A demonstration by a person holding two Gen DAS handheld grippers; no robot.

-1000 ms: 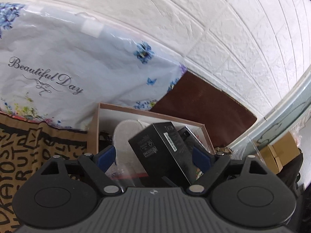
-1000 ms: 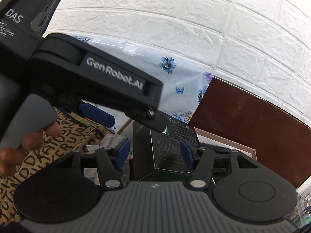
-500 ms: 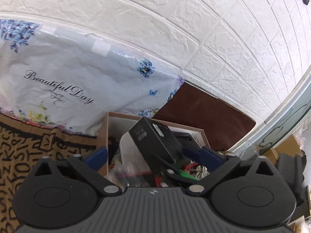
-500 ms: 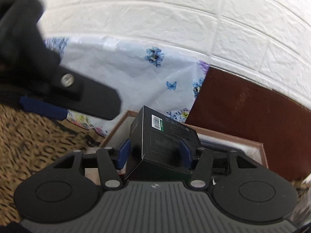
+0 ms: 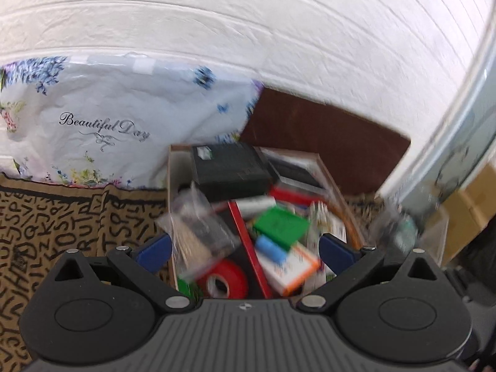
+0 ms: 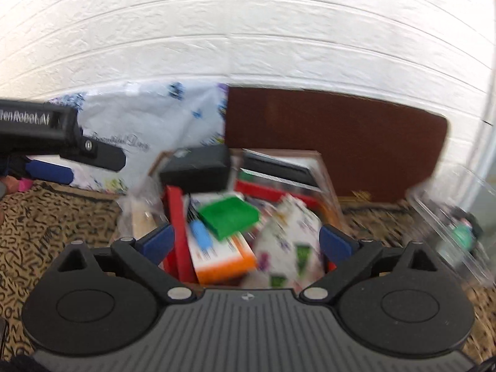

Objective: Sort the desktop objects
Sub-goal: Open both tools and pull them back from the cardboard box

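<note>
Both grippers, left and right, are spread wide and empty. Just ahead, a black box is seen lying atop the crowded cardboard box.

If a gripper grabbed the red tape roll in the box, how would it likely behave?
The red tape roll, a round ring, would probably roll if set on edge. It likely stays stiff under a pinch. It leans among clutter in the cardboard box, so neighbours may shift.
</note>
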